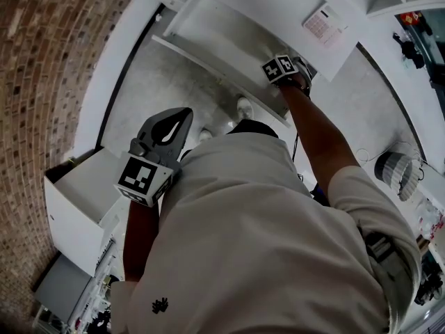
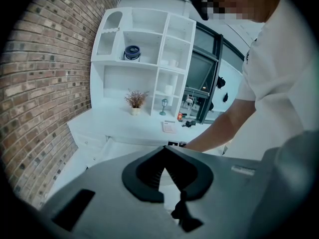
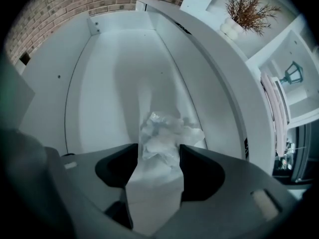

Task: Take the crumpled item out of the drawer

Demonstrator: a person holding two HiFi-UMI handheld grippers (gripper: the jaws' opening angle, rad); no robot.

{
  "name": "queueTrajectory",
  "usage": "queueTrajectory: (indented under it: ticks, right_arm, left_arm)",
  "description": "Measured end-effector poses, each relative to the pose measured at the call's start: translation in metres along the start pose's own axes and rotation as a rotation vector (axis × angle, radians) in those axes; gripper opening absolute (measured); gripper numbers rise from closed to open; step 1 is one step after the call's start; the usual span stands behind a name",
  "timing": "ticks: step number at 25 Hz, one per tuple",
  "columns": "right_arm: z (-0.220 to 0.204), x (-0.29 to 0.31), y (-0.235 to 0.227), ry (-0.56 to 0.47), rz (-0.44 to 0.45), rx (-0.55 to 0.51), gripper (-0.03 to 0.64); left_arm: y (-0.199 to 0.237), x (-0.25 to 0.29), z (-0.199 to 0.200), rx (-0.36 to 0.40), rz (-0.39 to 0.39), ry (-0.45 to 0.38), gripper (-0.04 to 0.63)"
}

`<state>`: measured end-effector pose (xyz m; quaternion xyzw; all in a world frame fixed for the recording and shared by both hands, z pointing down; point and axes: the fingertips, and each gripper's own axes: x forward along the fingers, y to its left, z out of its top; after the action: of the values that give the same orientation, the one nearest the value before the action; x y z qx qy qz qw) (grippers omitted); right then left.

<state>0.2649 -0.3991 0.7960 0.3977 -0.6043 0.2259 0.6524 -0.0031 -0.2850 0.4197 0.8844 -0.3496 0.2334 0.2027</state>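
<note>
The crumpled item (image 3: 167,133), a wad of white, partly clear material, lies on the floor of the open white drawer (image 3: 109,78). My right gripper (image 3: 158,152) points steeply down into the drawer, open, its two tips on either side of the wad's near end, close to it. In the head view only that gripper's marker cube (image 1: 281,68) shows at the drawer's (image 1: 215,37) front edge, and the wad is hidden. My left gripper (image 1: 186,113) hangs in front of the person's chest, away from the drawer, shut and empty (image 2: 166,148).
A white counter above the drawer carries a calculator (image 1: 321,25). Behind it stands a shelf unit with a dried plant in a pot (image 2: 135,101), a blue jar (image 2: 132,53) and a small lantern (image 3: 294,73). Brick wall (image 1: 49,61) at left. A second white drawer (image 1: 76,193) stands open low at left.
</note>
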Motion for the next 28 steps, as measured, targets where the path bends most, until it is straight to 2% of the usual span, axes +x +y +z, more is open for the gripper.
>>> queueTrajectory:
  ticks: [3,10,15,22,28]
  right_arm:
    - [0.0,0.002,0.0,-0.002,-0.011,-0.03,0.27]
    - [0.001,0.006,-0.004,-0.054,-0.053,-0.124,0.178]
    - [-0.002,-0.002,-0.004,-0.085,-0.075,-0.138,0.125]
    - [0.0,-0.019,0.013,-0.13,-0.05,-0.133,0.11]
    - [0.008,-0.042,0.035,-0.173,0.011,-0.123,0.104]
  left_arm:
    - [0.0,-0.004,-0.001,-0.006,0.01,-0.004,0.006]
    - [0.004,-0.013,-0.011,-0.014,0.033,0.016,0.006]
    - [0.005,-0.019,-0.01,-0.02,0.035,0.0,0.006]
    - [0.006,-0.028,-0.011,-0.002,0.007,-0.013,0.006]
    - [0.007,-0.046,-0.015,0.003,-0.012,-0.042,0.006]
